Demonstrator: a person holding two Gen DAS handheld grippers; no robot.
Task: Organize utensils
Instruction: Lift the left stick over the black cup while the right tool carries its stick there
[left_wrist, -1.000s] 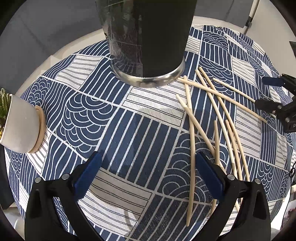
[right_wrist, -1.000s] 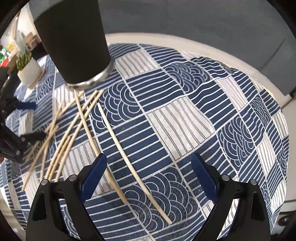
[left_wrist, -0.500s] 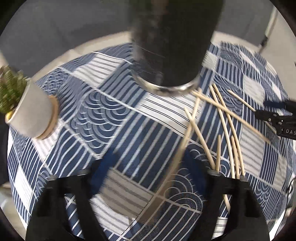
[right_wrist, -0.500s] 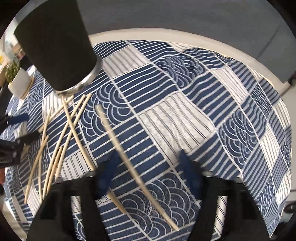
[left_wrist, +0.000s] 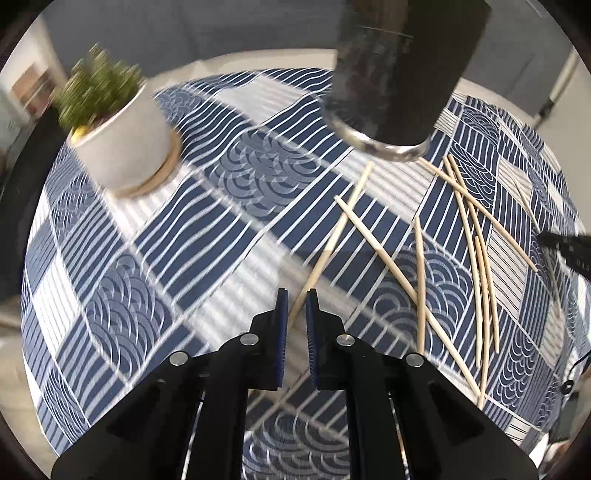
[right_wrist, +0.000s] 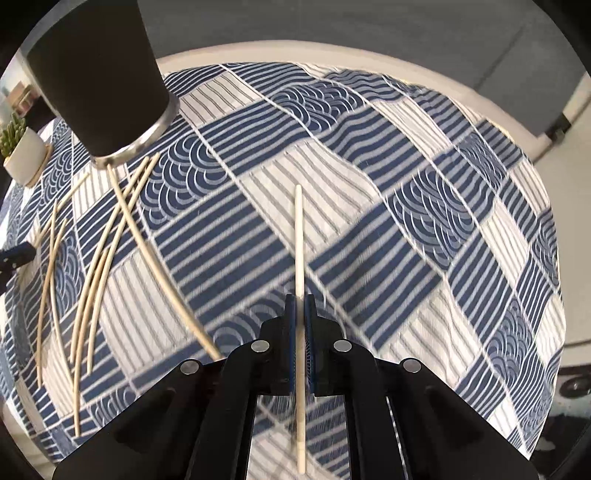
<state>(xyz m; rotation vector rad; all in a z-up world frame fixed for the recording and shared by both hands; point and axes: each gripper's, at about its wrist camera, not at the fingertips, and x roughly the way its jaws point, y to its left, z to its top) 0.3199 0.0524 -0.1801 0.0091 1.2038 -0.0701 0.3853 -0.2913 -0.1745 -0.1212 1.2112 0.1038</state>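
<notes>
Chopsticks of pale wood are the scattered utensils on a round table under a blue-and-white patterned cloth (right_wrist: 406, 206). One chopstick (right_wrist: 299, 236) runs straight up the middle of the right wrist view, pinched between the blue pads of the right gripper (right_wrist: 300, 306), whose jaws have just been closing and are now pressed against the stick from both sides; one end of it shows below the fingers and the other end reaches forward over the cloth. In the left wrist view another chopstick (left_wrist: 332, 236) slants from near the cup down into the narrow gap of the left gripper (left_wrist: 296, 299), whose jaws have also just been closing and are now drawn almost together around its lower end; motion blur there makes the contact itself hard to judge. The remaining chopsticks (left_wrist: 476, 251) lie loose and crossing one another on the cloth to the right of the left gripper, and to the left of the right one. A tall dark cup (left_wrist: 399, 74) with a metal base rim stands just beyond the pile. A small green plant in a white pot (left_wrist: 122, 144) sits well apart on the far left.
</notes>
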